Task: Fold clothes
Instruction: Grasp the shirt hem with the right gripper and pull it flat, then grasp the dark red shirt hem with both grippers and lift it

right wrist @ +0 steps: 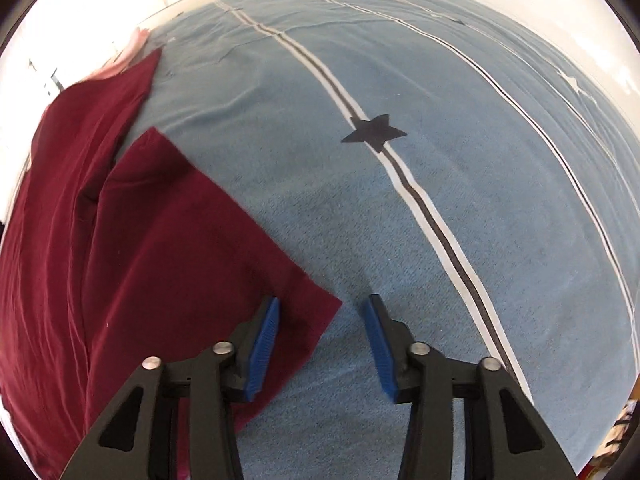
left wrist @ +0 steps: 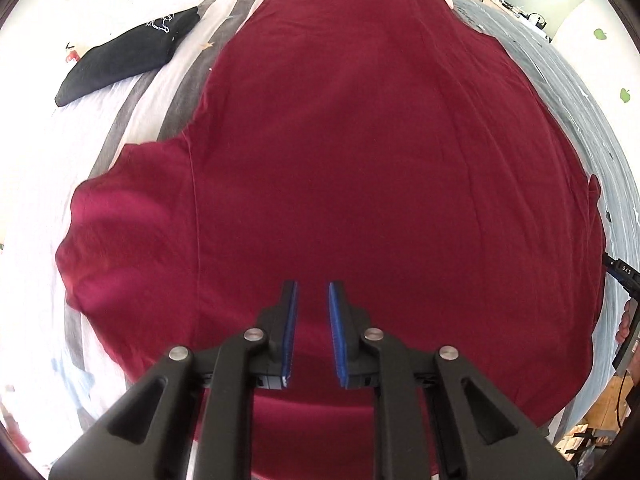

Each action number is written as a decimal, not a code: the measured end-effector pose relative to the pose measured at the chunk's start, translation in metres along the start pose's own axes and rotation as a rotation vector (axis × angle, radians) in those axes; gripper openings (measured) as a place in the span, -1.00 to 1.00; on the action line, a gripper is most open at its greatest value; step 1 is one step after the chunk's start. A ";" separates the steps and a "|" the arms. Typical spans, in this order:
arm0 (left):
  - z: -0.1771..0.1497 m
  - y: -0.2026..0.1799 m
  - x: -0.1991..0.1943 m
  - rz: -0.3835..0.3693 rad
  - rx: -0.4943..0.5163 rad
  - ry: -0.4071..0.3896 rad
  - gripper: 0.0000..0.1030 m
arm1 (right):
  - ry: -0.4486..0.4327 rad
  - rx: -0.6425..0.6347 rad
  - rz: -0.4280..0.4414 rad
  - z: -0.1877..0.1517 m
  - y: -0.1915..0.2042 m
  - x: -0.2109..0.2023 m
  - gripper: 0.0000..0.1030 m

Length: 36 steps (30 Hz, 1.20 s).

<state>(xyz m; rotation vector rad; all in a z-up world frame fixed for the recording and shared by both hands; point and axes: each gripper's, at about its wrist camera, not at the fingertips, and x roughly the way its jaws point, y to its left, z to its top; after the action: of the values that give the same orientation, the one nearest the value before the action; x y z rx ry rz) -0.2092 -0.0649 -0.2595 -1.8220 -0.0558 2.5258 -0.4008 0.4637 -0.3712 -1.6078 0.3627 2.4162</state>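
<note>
Left claw (left wrist: pixel 313 292) points down over the red shirt (left wrist: pixel 360 152), pads a narrow gap apart, nothing between them; whether they touch the cloth can't be told. Shirt lies spread flat ahead of it, one sleeve (left wrist: pixel 128 232) out to its left. Folded black garment (left wrist: pixel 128 56) far ahead-left on the striped sheet (left wrist: pixel 160 92).

Right claw (right wrist: pixel 322 312) jaws apart, empty, over the blue blanket (right wrist: pixel 440 200). Shirt's other sleeve (right wrist: pixel 208 240) has its corner just beside the left pad (right wrist: pixel 264 344). Star (right wrist: pixel 374 132) print ahead.
</note>
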 end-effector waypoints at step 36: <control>0.012 0.028 0.035 -0.030 -0.059 0.009 -0.61 | -0.127 -0.218 0.151 0.033 0.101 -0.050 -0.79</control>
<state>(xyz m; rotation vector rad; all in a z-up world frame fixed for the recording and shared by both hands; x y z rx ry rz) -0.2315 -0.0918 -0.2905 -1.8385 -0.1580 2.5226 -0.4424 0.3768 -0.3042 -1.5487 0.2119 2.7394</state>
